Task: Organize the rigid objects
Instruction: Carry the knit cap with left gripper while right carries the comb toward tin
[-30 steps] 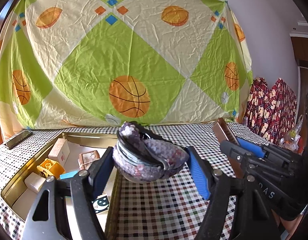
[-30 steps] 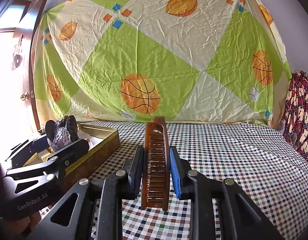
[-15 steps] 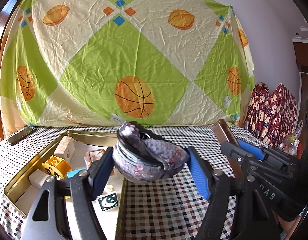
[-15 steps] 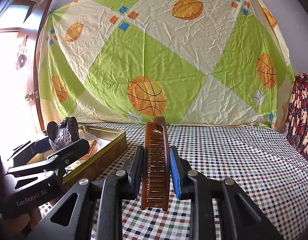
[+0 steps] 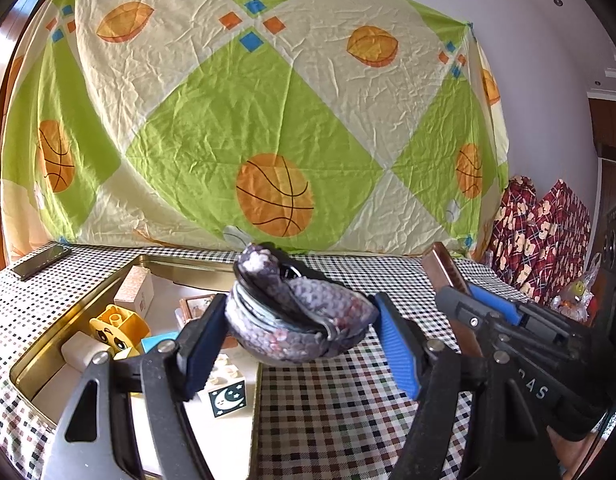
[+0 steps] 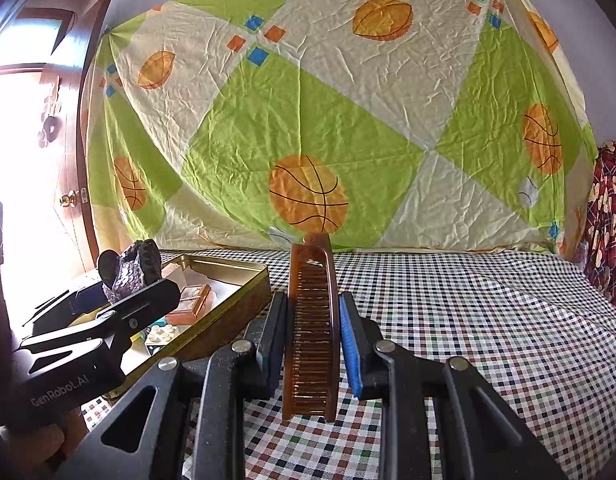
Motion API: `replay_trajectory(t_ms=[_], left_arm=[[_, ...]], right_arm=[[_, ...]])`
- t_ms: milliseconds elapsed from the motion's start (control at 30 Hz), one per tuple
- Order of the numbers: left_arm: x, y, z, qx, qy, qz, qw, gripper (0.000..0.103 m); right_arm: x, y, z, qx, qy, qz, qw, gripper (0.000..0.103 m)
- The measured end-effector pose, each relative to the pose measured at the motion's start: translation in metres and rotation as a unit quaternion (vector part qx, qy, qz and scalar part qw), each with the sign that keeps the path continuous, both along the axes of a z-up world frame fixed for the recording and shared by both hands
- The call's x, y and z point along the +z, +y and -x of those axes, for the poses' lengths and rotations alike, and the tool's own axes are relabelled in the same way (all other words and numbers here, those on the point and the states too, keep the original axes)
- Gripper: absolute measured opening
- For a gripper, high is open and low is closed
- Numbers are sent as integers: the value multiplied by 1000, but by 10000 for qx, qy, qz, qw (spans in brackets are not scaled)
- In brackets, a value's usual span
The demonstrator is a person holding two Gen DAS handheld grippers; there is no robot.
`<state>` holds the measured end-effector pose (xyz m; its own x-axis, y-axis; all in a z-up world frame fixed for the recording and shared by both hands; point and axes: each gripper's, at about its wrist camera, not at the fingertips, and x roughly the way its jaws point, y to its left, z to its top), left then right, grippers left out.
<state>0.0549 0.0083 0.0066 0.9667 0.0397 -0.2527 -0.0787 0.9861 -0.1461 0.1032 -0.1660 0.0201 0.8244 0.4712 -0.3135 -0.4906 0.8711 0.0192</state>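
Two grippers are gripping: left gripper holding the pouch beside the tin on its left; right gripper clamping the comb, lengthwise, farther right.

We record a table under a small-checked cloth of white, black, red and green. Behind it we see a creased bedsheet of lime-green and cream diamonds printed with orange basketballs, hung across a pale wall. At the far left we note a dark brown wooden door with a brass knob, and strong daylight beside it. At the right we list red plaid fabric with bear prints.
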Motion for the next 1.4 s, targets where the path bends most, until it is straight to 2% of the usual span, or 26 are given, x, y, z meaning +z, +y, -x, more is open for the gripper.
replay_trajectory(t_ms=[1400], left_arm=[[3, 35, 21, 369, -156, 97, 9992, 72]], right_arm=[[2, 43, 21, 485, -193, 13, 9986, 27]])
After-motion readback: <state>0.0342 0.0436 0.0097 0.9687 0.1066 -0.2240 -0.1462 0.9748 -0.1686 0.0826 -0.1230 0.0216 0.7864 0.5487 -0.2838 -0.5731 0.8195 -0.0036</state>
